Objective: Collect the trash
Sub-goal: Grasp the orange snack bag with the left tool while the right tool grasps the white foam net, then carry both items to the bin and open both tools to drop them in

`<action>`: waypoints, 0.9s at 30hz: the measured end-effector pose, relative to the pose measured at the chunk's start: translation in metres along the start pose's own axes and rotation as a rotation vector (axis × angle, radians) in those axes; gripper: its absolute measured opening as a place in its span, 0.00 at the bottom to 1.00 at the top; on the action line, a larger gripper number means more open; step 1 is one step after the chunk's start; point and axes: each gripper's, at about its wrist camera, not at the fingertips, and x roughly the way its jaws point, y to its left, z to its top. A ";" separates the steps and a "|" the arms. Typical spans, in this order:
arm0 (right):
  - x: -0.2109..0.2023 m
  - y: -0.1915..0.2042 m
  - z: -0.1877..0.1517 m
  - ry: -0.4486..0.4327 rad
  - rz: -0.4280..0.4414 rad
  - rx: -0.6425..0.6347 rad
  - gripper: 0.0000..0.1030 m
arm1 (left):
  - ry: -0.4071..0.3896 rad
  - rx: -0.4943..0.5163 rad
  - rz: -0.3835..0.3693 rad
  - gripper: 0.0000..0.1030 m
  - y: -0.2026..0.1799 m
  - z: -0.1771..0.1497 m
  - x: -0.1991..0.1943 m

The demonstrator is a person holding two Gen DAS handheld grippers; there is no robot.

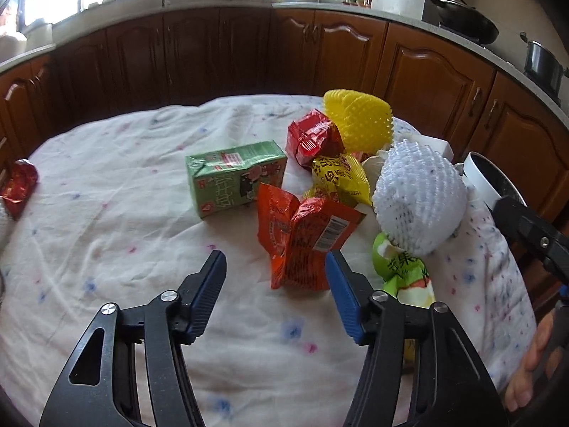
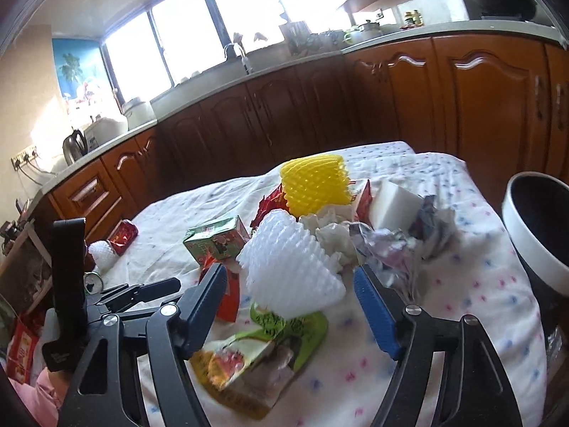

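Observation:
Trash lies heaped on a table under a white flowered cloth. My left gripper stands open just short of a crumpled orange-red wrapper, whose near end lies between the fingertips untouched. Beyond it are a green juice carton, a yellow wrapper, a red wrapper and a yellow foam net. My right gripper is open around a white foam net, with gaps showing on both sides of the net. A green wrapper lies under that net.
A dark bin with a white rim stands at the table's right edge. Crumpled tissue, foil wrappers and a white block sit behind the net. Another red wrapper lies far left. Brown kitchen cabinets ring the table.

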 end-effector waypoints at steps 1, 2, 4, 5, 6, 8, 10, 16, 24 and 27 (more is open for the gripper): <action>0.006 0.000 0.001 0.015 0.000 -0.006 0.69 | 0.008 0.000 -0.008 0.57 0.000 0.002 0.003; 0.012 -0.001 0.002 0.029 0.004 -0.007 0.65 | 0.015 0.001 -0.015 0.55 -0.001 0.004 0.006; 0.022 -0.003 0.002 0.060 0.010 -0.004 0.54 | 0.027 0.009 -0.023 0.55 -0.003 0.007 0.012; 0.026 -0.003 0.001 0.075 0.014 -0.003 0.45 | 0.035 0.015 -0.026 0.52 -0.004 0.007 0.016; 0.028 -0.003 0.001 0.084 0.018 -0.003 0.39 | 0.047 0.022 -0.028 0.49 -0.006 0.007 0.020; 0.028 -0.004 -0.001 0.087 0.028 -0.005 0.31 | 0.074 0.028 -0.042 0.29 -0.008 0.008 0.027; 0.024 -0.003 -0.001 0.082 0.041 -0.006 0.27 | 0.093 0.028 -0.062 0.15 -0.009 0.006 0.030; 0.003 -0.004 0.003 0.041 0.068 0.007 0.20 | 0.046 0.025 -0.079 0.04 -0.009 0.007 0.012; -0.040 -0.022 0.007 -0.033 0.046 0.060 0.20 | -0.044 0.038 -0.127 0.04 -0.024 0.023 -0.028; -0.056 -0.039 0.005 -0.053 0.008 0.091 0.20 | -0.064 0.059 -0.161 0.04 -0.039 0.028 -0.037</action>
